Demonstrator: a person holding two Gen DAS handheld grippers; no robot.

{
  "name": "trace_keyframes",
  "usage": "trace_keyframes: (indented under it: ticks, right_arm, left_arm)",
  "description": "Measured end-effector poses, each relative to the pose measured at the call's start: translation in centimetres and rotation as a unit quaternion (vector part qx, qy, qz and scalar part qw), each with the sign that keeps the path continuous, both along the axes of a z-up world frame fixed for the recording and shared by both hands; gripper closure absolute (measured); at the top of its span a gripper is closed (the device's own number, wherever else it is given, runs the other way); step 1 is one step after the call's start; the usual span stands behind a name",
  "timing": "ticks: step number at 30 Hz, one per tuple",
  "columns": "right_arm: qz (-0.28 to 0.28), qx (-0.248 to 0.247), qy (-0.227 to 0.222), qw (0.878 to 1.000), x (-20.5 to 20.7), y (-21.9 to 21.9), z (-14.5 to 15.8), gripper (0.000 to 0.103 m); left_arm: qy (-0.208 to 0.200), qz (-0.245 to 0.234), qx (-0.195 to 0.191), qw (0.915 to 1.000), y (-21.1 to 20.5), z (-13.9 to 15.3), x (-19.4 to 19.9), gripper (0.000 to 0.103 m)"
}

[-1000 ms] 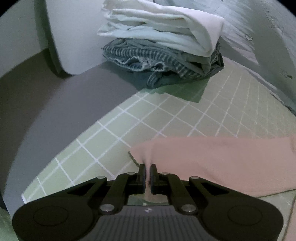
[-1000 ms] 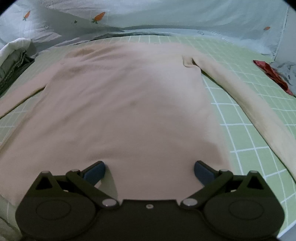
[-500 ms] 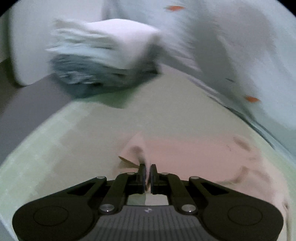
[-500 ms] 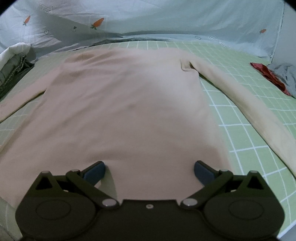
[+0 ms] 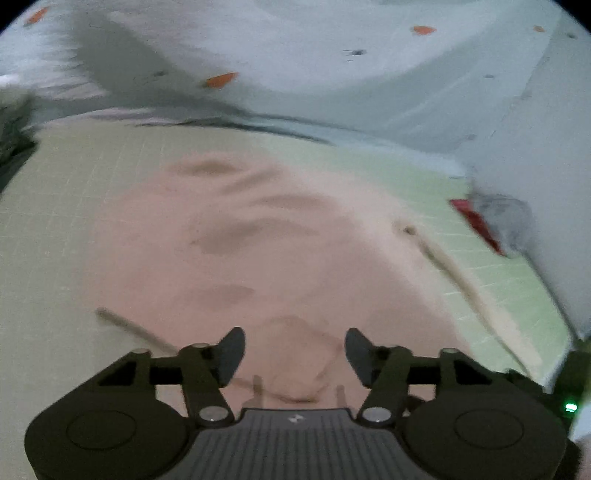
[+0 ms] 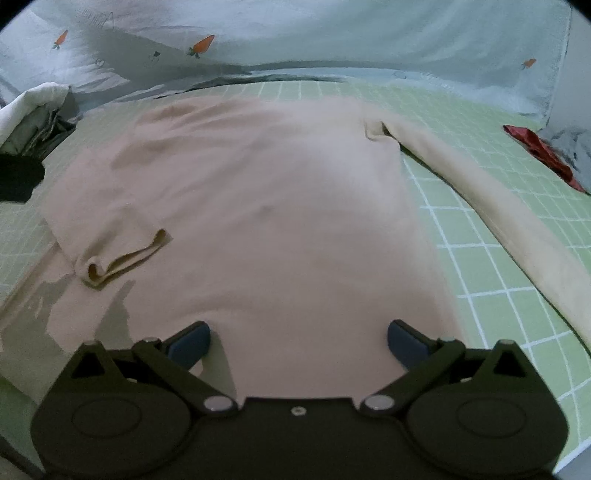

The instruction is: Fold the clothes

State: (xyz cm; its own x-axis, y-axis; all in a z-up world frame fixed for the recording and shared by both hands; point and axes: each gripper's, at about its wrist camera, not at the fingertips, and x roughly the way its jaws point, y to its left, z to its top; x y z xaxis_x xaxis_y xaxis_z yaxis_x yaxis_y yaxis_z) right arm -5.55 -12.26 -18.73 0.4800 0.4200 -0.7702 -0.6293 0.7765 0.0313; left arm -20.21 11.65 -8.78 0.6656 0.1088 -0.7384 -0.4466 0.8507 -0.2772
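Observation:
A pale pink long-sleeved top (image 6: pixel 266 206) lies flat on the green checked sheet (image 6: pixel 480 229). Its left sleeve is folded in over the body, with the cuff (image 6: pixel 125 260) lying on the left side of the top. Its right sleeve (image 6: pixel 491 210) stretches out to the right. My right gripper (image 6: pixel 298 341) is open and empty over the top's near hem. My left gripper (image 5: pixel 294 356) is open and empty above the top (image 5: pixel 258 251), with the dropped cuff (image 5: pixel 295 365) right below it. The left wrist view is blurred.
A stack of folded clothes (image 6: pixel 33 122) sits at the far left. A red and grey heap (image 6: pixel 550 151) lies at the far right, also in the left wrist view (image 5: pixel 495 221). A pale blue carrot-print cloth (image 6: pixel 314 33) runs along the back.
My left gripper carried the left sleeve's cuff across onto the top's body, then opened and let it go. The right gripper stayed open over the hem.

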Motion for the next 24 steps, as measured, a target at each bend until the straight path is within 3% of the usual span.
trace_keyframes:
  ticks: [6, 11, 13, 15, 17, 21, 22, 24]
  right_arm:
    - [0.011, 0.011, -0.012, 1.0, -0.2, 0.6, 1.6, 0.0]
    - [0.07, 0.038, -0.03, 0.996, -0.5, 3.4, 3.4, 0.0]
    - [0.101, 0.049, -0.019, 0.994, -0.4, 5.0, 3.5, 0.008]
    - [0.131, 0.056, -0.007, 0.99, -0.3, 6.7, 3.3, 0.026]
    - [0.155, 0.06, 0.005, 0.986, -0.1, 8.2, 2.9, 0.038]
    - [0.18, 0.058, 0.02, 0.982, 0.5, 10.4, 2.2, 0.057]
    - [0.188, 0.055, 0.024, 0.98, 0.7, 10.8, 2.1, 0.067]
    - [0.201, 0.043, 0.034, 0.978, 1.0, 11.4, 1.7, 0.078]
  left_arm:
    - [0.086, 0.094, -0.006, 0.9918, 2.4, -2.3, -1.0, 0.026]
    - [0.118, 0.1, -0.036, 0.9873, 2.3, -4.0, -1.6, 0.029]
    - [0.123, 0.098, -0.042, 0.9867, 2.4, -4.3, -1.5, 0.041]
    - [0.128, 0.092, -0.047, 0.9863, 2.1, -4.6, -1.6, 0.058]
    - [0.138, 0.088, -0.053, 0.985, 1.9, -5.1, -1.8, 0.068]
    - [0.152, 0.091, -0.048, 0.983, 1.0, -6.1, -2.2, 0.076]
    - [0.155, 0.095, -0.045, 0.9824, 0.8, -6.1, -2.3, 0.079]
    - [0.158, 0.108, -0.046, 0.9804, 0.4, -6.0, -2.6, 0.1]
